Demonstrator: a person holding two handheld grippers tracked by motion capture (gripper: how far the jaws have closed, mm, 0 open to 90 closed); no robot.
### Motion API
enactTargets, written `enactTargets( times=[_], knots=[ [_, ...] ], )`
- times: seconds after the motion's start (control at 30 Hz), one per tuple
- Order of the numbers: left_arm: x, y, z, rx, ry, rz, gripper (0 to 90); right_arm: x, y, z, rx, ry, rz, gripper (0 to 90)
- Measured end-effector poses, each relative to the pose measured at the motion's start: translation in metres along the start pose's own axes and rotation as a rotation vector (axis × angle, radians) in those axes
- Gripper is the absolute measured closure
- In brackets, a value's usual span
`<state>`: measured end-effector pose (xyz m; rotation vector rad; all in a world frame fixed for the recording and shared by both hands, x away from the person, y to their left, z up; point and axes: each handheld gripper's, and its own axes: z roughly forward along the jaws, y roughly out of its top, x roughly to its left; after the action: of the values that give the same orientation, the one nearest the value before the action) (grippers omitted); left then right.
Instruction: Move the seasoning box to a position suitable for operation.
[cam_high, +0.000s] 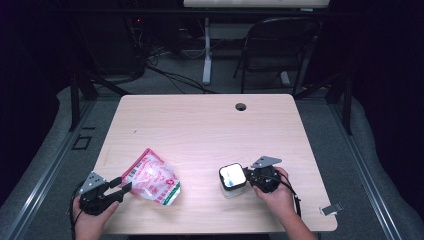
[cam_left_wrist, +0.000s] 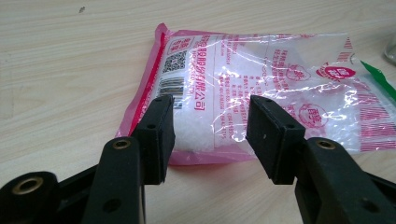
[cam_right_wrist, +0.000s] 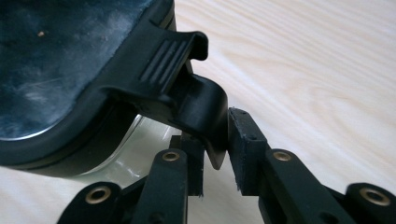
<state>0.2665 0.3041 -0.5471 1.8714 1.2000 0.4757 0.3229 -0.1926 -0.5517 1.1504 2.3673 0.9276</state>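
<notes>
Our right gripper (cam_high: 248, 176) pinches the lid latch (cam_right_wrist: 201, 112) of the jar (cam_high: 232, 180), which sits at nine o'clock from it. Our left gripper (cam_high: 125, 187) stands spread, the pink bag (cam_high: 152, 177) lying at two o'clock, its long axis running away rightward.

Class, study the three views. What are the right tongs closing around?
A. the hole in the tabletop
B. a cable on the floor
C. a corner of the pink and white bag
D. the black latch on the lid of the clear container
D: in the right gripper view the right tongs bracket the black latch hanging from the lid of the clear container.
</notes>
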Motion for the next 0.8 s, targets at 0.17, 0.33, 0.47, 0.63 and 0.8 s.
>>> enactTargets(
  times=[0.17,0.33,0.47,0.63,0.8],
  knots=[
    [-0.002,0.001,0.001,-0.002,-0.007,0.012,50.9,0.016,0.002,0.002,0.005,0.046,-0.022,75.8],
    [-0.007,0.003,0.003,-0.002,-0.005,-0.004,50.5,0.027,0.004,0.003,0.006,0.069,-0.038,74.4],
    [-0.008,0.006,0.002,-0.026,-0.028,-0.016,50.6,0.031,0.005,0.001,0.003,0.097,-0.044,69.6],
    [-0.007,0.012,-0.002,-0.056,-0.057,-0.033,49.2,0.033,0.005,-0.012,0.019,0.107,-0.086,60.9],
    [-0.009,0.021,-0.003,-0.049,-0.122,-0.056,60.0,0.032,0.004,-0.028,0.03,0.148,-0.094,58.1]
  ],
)
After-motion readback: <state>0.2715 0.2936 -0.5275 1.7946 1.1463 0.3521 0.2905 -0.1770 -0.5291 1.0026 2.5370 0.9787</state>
